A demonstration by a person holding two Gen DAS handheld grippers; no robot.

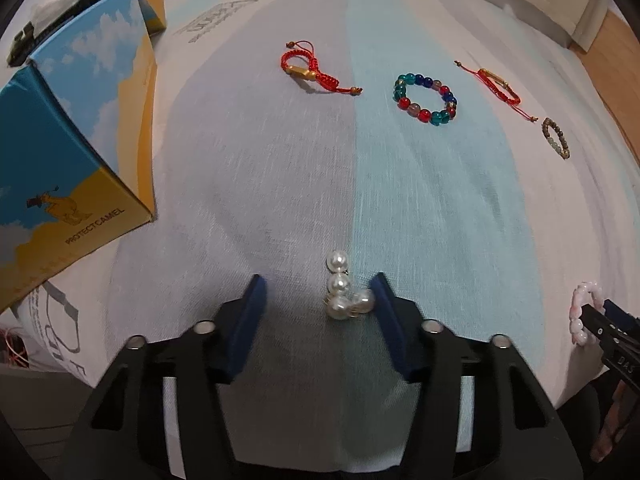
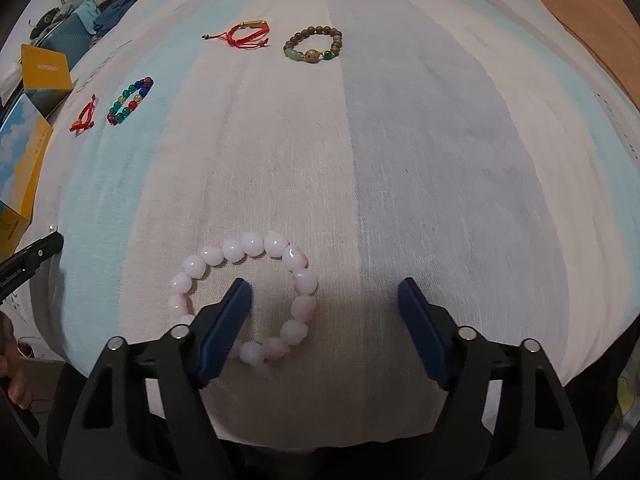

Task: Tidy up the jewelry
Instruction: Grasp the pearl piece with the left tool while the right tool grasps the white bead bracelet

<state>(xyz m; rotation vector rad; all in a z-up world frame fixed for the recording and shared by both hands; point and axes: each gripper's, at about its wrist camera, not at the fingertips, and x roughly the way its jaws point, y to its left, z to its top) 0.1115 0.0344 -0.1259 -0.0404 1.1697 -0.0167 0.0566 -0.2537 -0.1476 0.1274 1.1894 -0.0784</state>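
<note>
Here both spread tools (image 1: 318, 300) (image 2: 324, 308) hang unclamped, one finger (image 2: 224, 322) hiding part of the pink bracelet (image 2: 256, 246).

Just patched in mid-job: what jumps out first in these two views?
Both grippers are open over jewelry on the striped cloth. The left gripper brackets a pearl piece; the right gripper has one finger inside the pink bracelet. Farther back lies a multicolor bracelet.

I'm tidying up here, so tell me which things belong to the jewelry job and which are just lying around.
Job:
pearl piece, between the open left claw
pink bead bracelet, at the open right claw
multicolored bead bracelet
two red cord bracelets
brown-green bead bracelet

Lying about:
blue-yellow boxes
striped cloth
</note>
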